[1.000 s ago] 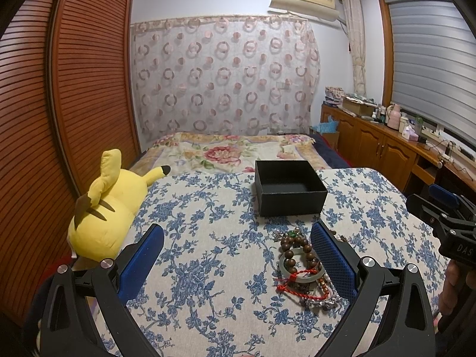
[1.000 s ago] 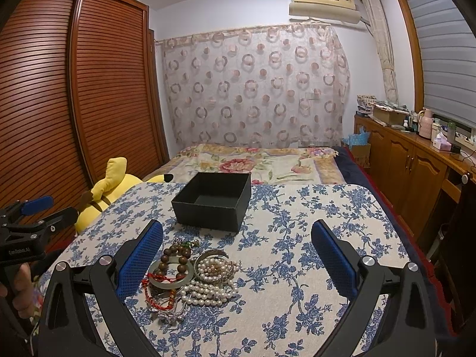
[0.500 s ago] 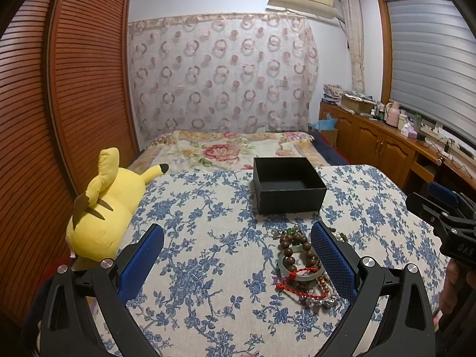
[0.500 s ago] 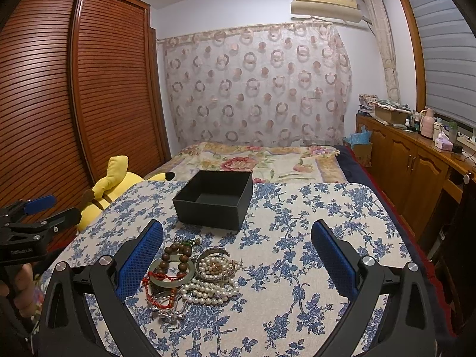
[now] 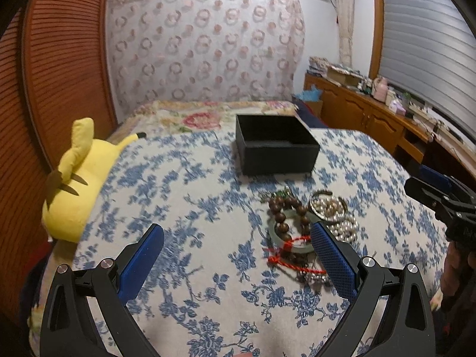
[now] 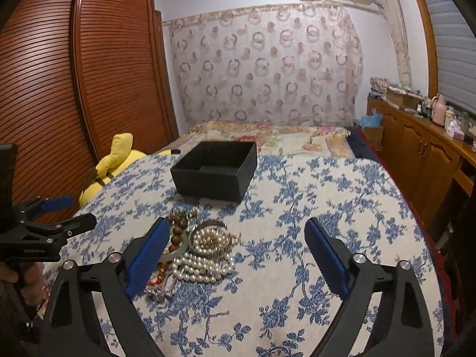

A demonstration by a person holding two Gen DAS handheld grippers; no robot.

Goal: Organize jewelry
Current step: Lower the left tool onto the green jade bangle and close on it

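A pile of jewelry lies on the blue-flowered bedspread: a brown wooden bead bracelet, a pale green bangle, a red cord and white pearl strands. An open black box stands just behind the pile; it also shows in the right wrist view. My left gripper is open and empty, its right finger over the pile's near edge. My right gripper is open and empty, its left finger beside the pearls.
A yellow plush toy lies at the bed's left edge by the wooden wardrobe doors. A wooden cabinet with small items runs along the right wall. The other gripper shows at each view's side.
Both grippers have tilted down and moved closer to the jewelry pile, which now sits higher and larger in both views. The jaws stay open.
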